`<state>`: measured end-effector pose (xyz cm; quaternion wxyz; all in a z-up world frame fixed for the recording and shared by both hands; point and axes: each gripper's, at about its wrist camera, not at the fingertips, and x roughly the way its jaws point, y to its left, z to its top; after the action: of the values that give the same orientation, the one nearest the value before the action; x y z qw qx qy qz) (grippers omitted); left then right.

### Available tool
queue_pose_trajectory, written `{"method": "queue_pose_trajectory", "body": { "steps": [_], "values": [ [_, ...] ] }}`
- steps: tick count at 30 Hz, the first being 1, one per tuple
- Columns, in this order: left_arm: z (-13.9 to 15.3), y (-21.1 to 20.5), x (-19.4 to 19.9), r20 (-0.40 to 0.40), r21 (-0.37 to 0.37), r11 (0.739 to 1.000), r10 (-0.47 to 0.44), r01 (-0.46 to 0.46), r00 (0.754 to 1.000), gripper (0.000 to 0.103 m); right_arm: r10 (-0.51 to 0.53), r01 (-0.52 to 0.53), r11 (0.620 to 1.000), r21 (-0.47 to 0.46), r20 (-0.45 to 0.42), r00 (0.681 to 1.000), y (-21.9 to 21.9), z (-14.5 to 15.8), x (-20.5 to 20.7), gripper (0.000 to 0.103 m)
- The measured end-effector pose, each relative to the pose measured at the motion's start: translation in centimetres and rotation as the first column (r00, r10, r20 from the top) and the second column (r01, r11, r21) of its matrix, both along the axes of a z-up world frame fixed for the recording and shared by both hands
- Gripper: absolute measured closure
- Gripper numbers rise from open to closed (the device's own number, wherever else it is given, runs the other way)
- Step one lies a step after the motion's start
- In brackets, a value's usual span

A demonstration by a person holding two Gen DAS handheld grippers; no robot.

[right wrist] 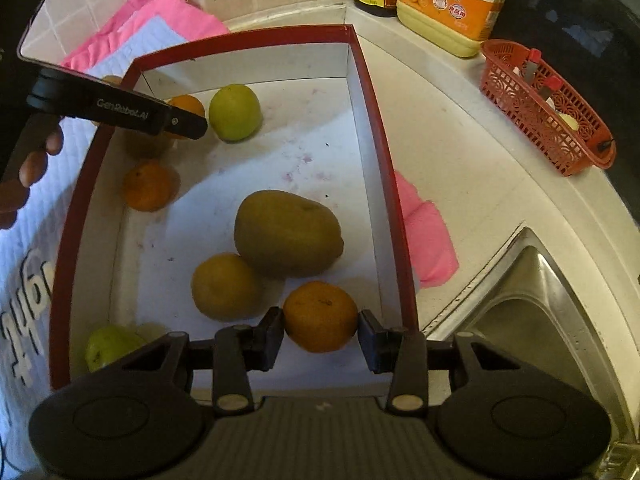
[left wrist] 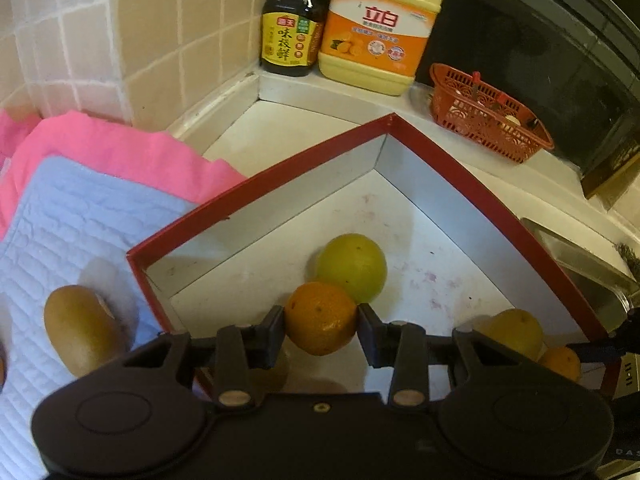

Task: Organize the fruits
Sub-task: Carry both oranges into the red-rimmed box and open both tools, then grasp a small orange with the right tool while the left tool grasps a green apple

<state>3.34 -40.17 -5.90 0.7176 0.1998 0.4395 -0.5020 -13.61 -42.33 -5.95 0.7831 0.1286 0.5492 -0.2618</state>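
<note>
A red-rimmed white box (left wrist: 472, 184) (right wrist: 368, 80) lies on the counter. My left gripper (left wrist: 321, 320) is shut on an orange (left wrist: 320, 318) and holds it over the box, beside a green citrus fruit (left wrist: 352, 266) (right wrist: 235, 112). My right gripper (right wrist: 321, 318) is shut on another orange (right wrist: 320, 316) over the box's near right corner. In the box lie a brown mango-like fruit (right wrist: 286, 232), a yellow-brown fruit (right wrist: 226, 286), an orange (right wrist: 148, 186) and a green fruit (right wrist: 108, 346). A brown fruit (left wrist: 80, 328) lies outside on the blue mat (left wrist: 80, 216).
A pink cloth (left wrist: 120, 148) lies under the mat and box. A soy sauce bottle (left wrist: 290, 28), a yellow detergent jug (left wrist: 380, 28) and a red basket (right wrist: 548, 108) stand at the back. A steel sink (right wrist: 528, 320) lies to the right.
</note>
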Motion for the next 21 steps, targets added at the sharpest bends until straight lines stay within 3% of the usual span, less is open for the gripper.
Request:
{"method": "queue_pose_trajectory", "body": {
  "steps": [1, 2, 3, 6, 14, 21],
  "values": [
    [0.0, 0.0, 0.0, 0.0, 0.003, 1.0, 0.004, -0.004, 1.0, 0.054, 0.003, -0.003, 1.0, -0.001, -0.004, 1.0, 0.0, 0.0, 0.0, 0.06],
    [0.1, 0.0, 0.0, -0.001, 0.0, 1.0, 0.002, -0.002, 1.0, 0.045, 0.004, -0.004, 1.0, -0.002, -0.003, 1.0, 0.0, 0.1, -0.1, 0.057],
    [0.2, 0.0, -0.1, 0.002, -0.008, 1.0, 0.001, -0.001, 1.0, 0.041, 0.005, -0.005, 1.0, -0.005, 0.0, 1.0, -0.1, 0.2, -0.2, 0.048],
    [0.8, 0.3, -0.5, 0.033, -0.024, 1.0, -0.005, 0.006, 0.999, 0.035, 0.013, -0.012, 1.0, -0.02, 0.024, 1.0, 0.1, 0.9, -0.6, 0.043],
    [3.2, 2.4, -1.1, 0.078, -0.043, 0.999, 0.023, -0.02, 0.997, 0.034, 0.015, -0.011, 0.999, -0.048, 0.088, 0.996, 0.1, 2.6, -1.6, 0.041],
    [6.5, 9.4, -2.1, 0.116, -0.124, 0.981, 0.162, -0.148, 0.98, 0.033, 0.035, -0.022, 0.997, -0.071, 0.185, 0.982, 1.1, 5.5, 0.0, 0.041]
  ]
}}
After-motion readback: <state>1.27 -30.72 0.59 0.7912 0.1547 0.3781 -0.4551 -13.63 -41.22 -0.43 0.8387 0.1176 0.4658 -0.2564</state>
